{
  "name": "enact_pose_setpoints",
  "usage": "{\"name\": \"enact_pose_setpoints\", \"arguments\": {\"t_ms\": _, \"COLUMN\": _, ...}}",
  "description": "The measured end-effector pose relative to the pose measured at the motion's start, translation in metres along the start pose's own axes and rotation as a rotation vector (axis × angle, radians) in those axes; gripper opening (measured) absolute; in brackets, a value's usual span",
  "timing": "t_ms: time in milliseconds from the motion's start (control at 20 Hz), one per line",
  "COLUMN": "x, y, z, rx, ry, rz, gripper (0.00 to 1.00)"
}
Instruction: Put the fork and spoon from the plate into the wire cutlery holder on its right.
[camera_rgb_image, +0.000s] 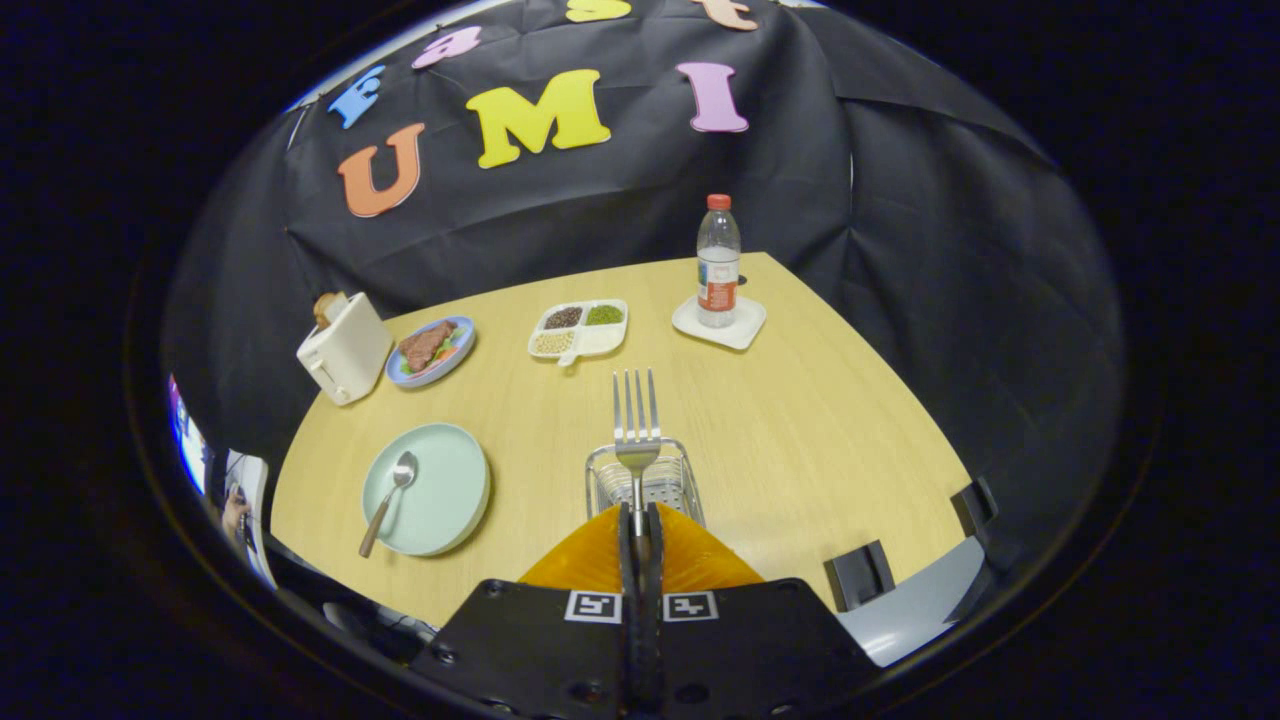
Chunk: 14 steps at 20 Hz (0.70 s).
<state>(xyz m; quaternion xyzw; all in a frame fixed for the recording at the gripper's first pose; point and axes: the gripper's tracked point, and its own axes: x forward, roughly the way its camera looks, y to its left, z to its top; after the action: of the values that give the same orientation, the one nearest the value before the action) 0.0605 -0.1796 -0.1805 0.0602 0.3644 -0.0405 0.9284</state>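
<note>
**Fork clamped over holder, spoon not yet moved**

Tongs pinched narrow on the fork, both fingers pressing the handle, tines sticking out at 12 o'clock from the tips. Fork hangs above the wire cutlery holder, which sits just ahead of and under the fingers. Spoon lies on the pale green plate, at 9 o'clock from the holder, bowl end up toward 1 o'clock, handle overhanging the rim at 7 o'clock.

Risks, my read: the fork is gripped low on a slim smooth metal handle, so it could pivot or slip if the squeeze eases early. The holder is light open wire mesh; catching tines or the handle on its rim could tip or slide it on the slick tabletop. A release off-centre drops the fork outside the basket. How high the fork is over the opening can't be judged from this angle.

Materials: fork is shiny steel, long straight tines. Holder is a chrome wire grid, boxy, rounded corners. Plate is round, matte, shallow-rimmed. Spoon has a polished bowl and a darker handle. Tabletop is light wood-grain laminate, curved edge.

Well beyond, 10 to 1 o'clock: a white toaster, a blue plate of food, a divided tray, and a clear plastic bottle on a white coaster.
</note>
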Motion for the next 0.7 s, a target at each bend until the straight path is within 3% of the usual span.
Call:
{"name": "enact_pose_setpoints", "arguments": {"t_ms": 350, "x": 0.012, "y": 0.002, "z": -0.015, "rx": 0.001, "ry": 0.029, "rz": 0.016, "gripper": 0.02}}
{"name": "enact_pose_setpoints", "arguments": {"t_ms": 400, "x": 0.012, "y": 0.001, "z": -0.016, "rx": 0.003, "ry": 0.027, "rz": 0.017, "gripper": 0.07}}
{"name": "enact_pose_setpoints", "arguments": {"t_ms": 600, "x": 0.011, "y": -0.005, "z": -0.013, "rx": 0.02, "ry": 0.008, "rz": -0.001, "gripper": 0.14}}
{"name": "enact_pose_setpoints", "arguments": {"t_ms": 700, "x": 0.01, "y": -0.002, "z": -0.013, "rx": 0.024, "ry": 0.002, "rz": 0.003, "gripper": 0.34}}
